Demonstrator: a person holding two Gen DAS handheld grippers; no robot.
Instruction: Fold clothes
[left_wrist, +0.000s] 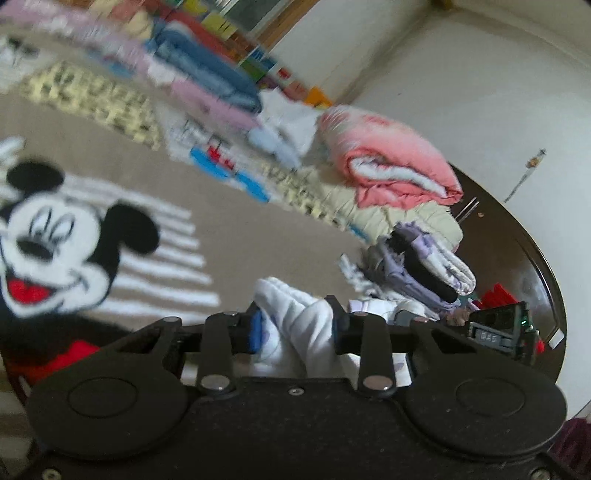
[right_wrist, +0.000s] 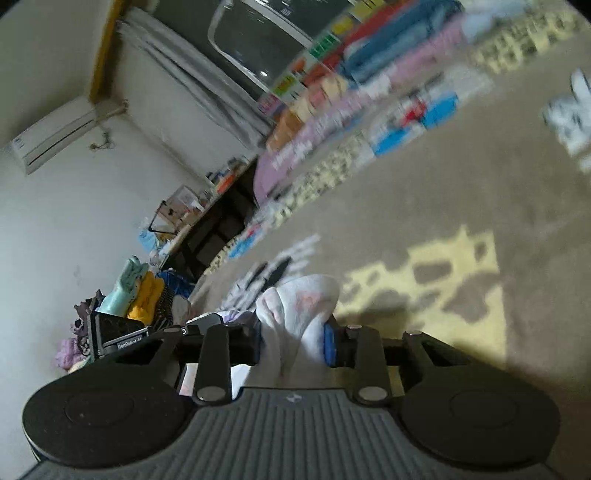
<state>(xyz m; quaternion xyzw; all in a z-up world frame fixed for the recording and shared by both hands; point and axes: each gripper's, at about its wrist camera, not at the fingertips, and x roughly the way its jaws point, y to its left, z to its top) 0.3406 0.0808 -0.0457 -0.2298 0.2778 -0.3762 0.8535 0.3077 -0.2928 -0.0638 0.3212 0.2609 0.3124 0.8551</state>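
Your left tool (left_wrist: 295, 328) and right tool (right_wrist: 293, 338) each pinch the white garment (left_wrist: 299, 317).
Jaws narrowed onto bunched fabric; the Mickey blanket (left_wrist: 229, 229) lies beneath.

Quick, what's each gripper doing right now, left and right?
Left gripper: jaws closed on bunched white garment.
Right gripper: jaws closed on white garment too.

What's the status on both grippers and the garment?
Left gripper shut on bunched white fleece garment. Right gripper shut on same garment. Beige cartoon-print blanket underneath; nothing blocking.
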